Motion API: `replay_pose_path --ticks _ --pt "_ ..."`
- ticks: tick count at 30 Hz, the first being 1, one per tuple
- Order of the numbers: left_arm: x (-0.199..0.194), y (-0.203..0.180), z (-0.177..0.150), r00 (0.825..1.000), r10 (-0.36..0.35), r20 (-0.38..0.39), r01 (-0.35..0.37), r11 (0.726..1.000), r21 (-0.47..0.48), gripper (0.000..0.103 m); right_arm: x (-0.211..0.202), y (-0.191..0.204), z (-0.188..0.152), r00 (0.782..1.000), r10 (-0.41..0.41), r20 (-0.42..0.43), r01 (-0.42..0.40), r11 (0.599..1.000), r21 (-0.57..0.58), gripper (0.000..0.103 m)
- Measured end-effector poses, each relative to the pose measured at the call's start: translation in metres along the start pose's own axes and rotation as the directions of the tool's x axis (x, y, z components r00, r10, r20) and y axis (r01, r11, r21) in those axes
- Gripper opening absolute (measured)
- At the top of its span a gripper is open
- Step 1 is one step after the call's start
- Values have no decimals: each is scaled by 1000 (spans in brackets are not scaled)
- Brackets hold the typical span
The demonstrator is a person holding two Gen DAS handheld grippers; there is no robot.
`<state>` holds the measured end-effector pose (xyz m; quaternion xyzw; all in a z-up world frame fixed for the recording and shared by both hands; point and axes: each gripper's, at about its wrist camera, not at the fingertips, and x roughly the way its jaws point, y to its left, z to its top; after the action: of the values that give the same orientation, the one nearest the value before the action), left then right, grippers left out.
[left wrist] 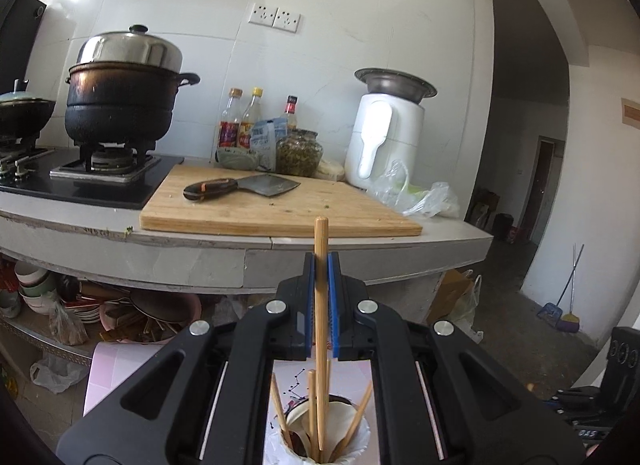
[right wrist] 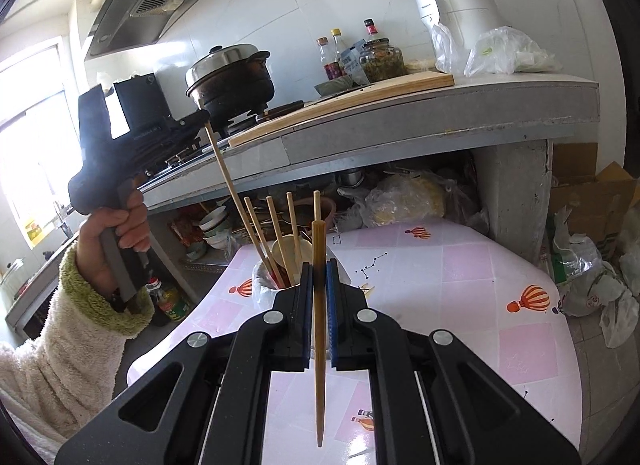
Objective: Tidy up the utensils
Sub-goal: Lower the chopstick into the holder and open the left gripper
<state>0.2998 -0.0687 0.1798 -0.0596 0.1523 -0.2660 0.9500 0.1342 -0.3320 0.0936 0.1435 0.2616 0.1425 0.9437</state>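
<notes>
Left gripper (left wrist: 321, 265): blue pads closed tight on a pale chopstick (left wrist: 321, 305), held upright. Upper end clears the fingertips; lower end drops below the fingers into the utensil cup (left wrist: 362, 441), among other chopsticks (left wrist: 280, 409) and a white spoon (left wrist: 298, 421). Cup base cut off by the frame edge; its lining looks like white plastic, material not certain.

Right gripper (right wrist: 320, 271): pads clamped on a darker chopstick (right wrist: 319, 345), upright. Pointed end hangs below the fingers, free of the table; the blunt end stands above the fingertips. The same cup (right wrist: 262, 285) lies just beyond the fingertips, mostly hidden behind the fingers, on a pink patterned tablecloth (right wrist: 460, 285).

Left gripper from the right wrist view (right wrist: 204, 116): up and left of the fingers, backlit, pads hard to make out, its chopstick (right wrist: 224, 169) slanting down to the cup.

Beyond the left fingertips: cutting board (left wrist: 280, 209), cleaver (left wrist: 244, 187), counter edge (left wrist: 160, 253). Under-counter shelf contents are cluttered and indistinct.
</notes>
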Motion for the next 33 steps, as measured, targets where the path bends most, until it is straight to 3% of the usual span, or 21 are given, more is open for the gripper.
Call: replay_pose_path --ticks 8,18,26,33 --pt "33 17 -28 999 9 -46 -9 1000 -13 6 14 -8 0 1000 3 -22 -2 1000 12 7" --pt "42 21 -70 993 -9 -117 8 1000 -10 6 14 -5 10 1000 21 -3 -21 1000 2 7" --pt "43 24 -96 986 5 -168 -5 1000 1 6 11 17 59 993 73 89 -68 996 -64 7" --pt "44 27 -108 979 28 -203 -25 1000 17 6 34 43 106 983 93 156 -71 988 -139 7"
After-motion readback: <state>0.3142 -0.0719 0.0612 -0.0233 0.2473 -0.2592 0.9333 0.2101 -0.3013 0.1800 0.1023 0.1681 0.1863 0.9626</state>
